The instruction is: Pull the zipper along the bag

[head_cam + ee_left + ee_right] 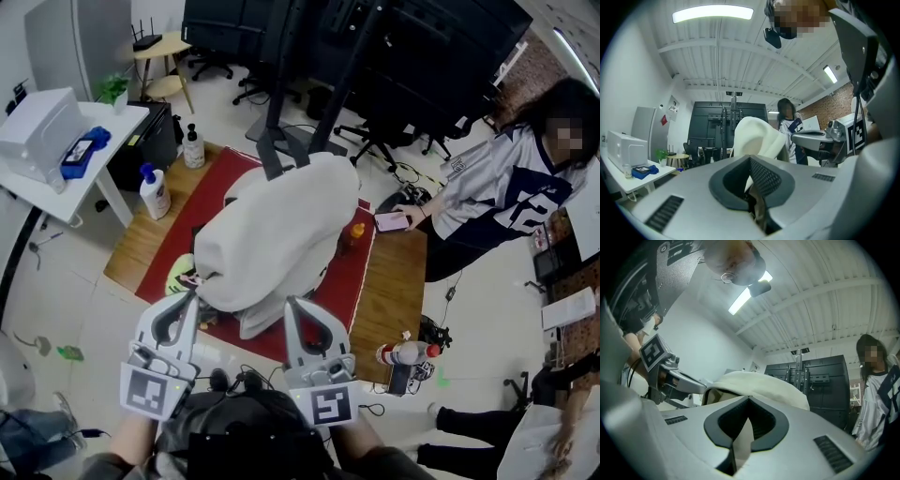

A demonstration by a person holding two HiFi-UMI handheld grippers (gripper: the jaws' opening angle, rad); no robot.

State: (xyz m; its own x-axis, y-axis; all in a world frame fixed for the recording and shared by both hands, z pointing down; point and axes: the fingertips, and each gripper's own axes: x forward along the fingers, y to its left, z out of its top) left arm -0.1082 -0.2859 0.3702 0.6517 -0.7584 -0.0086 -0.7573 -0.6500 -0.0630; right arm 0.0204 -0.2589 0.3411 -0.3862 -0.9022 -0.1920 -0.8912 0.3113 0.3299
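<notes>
Your left claw (187, 302) and right claw (293, 307) sit side by side in the lower middle of the head view. Both bite the near edge of the bulky cream-white fabric bag (272, 225), which fills the centre of the frame just above them.

In the left gripper view, your left claw (751, 185) is clamped tight on a fold of the bag (754, 136). A darker tan strip is pinched low between the jaws; you can't tell whether that is the zipper. In the right gripper view, your right claw (746, 425) is likewise closed on a pale flap of the bag (759, 385).

From the head view the bag covers the middle of a red mat (173, 239) lying on the wooden surface (398, 291). A white pump bottle with a blue cap (155, 192) stands near the mat's left edge. At the right of the frame a person in a white jersey (502, 192) has a hand by a phone (391, 221) on the surface.
</notes>
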